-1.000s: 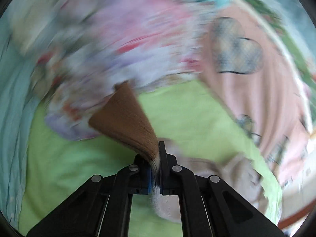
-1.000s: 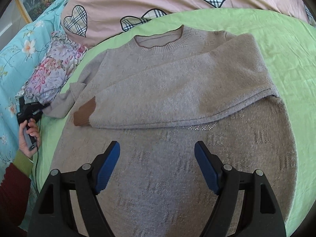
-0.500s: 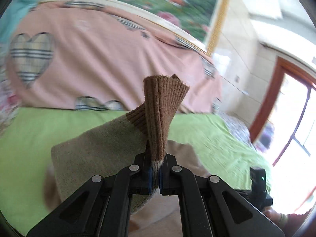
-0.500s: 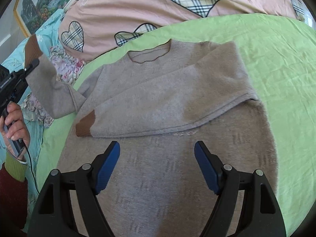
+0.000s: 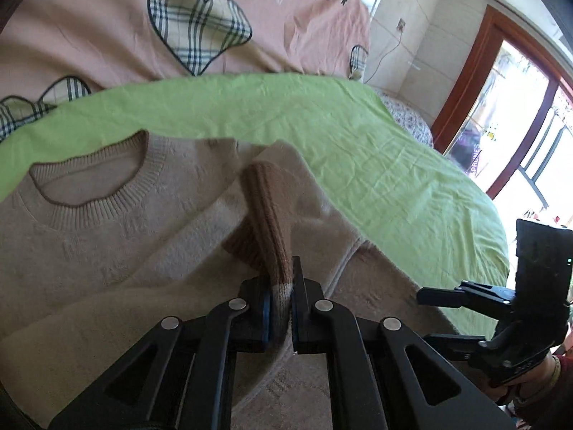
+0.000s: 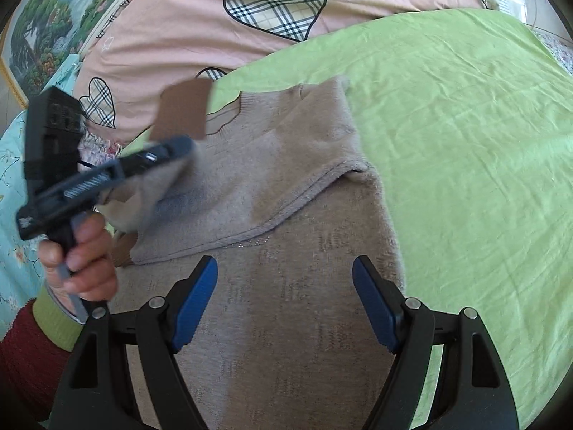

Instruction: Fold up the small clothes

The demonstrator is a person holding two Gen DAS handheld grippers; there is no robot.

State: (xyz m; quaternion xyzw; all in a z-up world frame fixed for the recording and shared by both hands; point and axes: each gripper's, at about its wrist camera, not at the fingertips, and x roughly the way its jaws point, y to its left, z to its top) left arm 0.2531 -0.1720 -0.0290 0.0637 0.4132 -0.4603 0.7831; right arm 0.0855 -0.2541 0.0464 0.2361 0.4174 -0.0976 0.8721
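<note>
a bed fills both views: a green sheet (image 6: 465, 136) spread flat, a pink quilt with plaid hearts (image 5: 107, 36) bunched along its far edge, and a wood-framed window (image 5: 465, 82) bright at the right of my left camera.

the beige sweater (image 6: 286, 304) lies flat on the green sheet, neckline (image 5: 93, 186) toward the pink quilt. one sleeve (image 6: 279, 165) is already folded across the chest, its lower edge running as a diagonal seam over the body.

the other sleeve is off the sheet. its brown ribbed cuff (image 5: 268, 222) stands up between the fingers of my left gripper (image 5: 279, 301), and beige knit fills the narrow gap between the blue pads. the jaws have just been opening a little, but the pads look to be pressing the fabric on both sides, so i read it as gripped. from the right camera the same cuff (image 6: 182, 111) shows as a blurred brown patch above the chest, with the sleeve draping below the tool.

my right gripper (image 6: 284, 297) hangs over the lower body of the sweater with its jaws wide apart; nothing is between the blue pads (image 6: 195, 297).

the left hand (image 6: 82, 254) wraps the black handle at the left of the right view, above a green cuff and dark red sleeve (image 6: 25, 351). beyond it are a floral cloth (image 6: 96, 143), a turquoise flowered cover (image 6: 14, 179) and a framed landscape painting (image 6: 39, 28).
</note>
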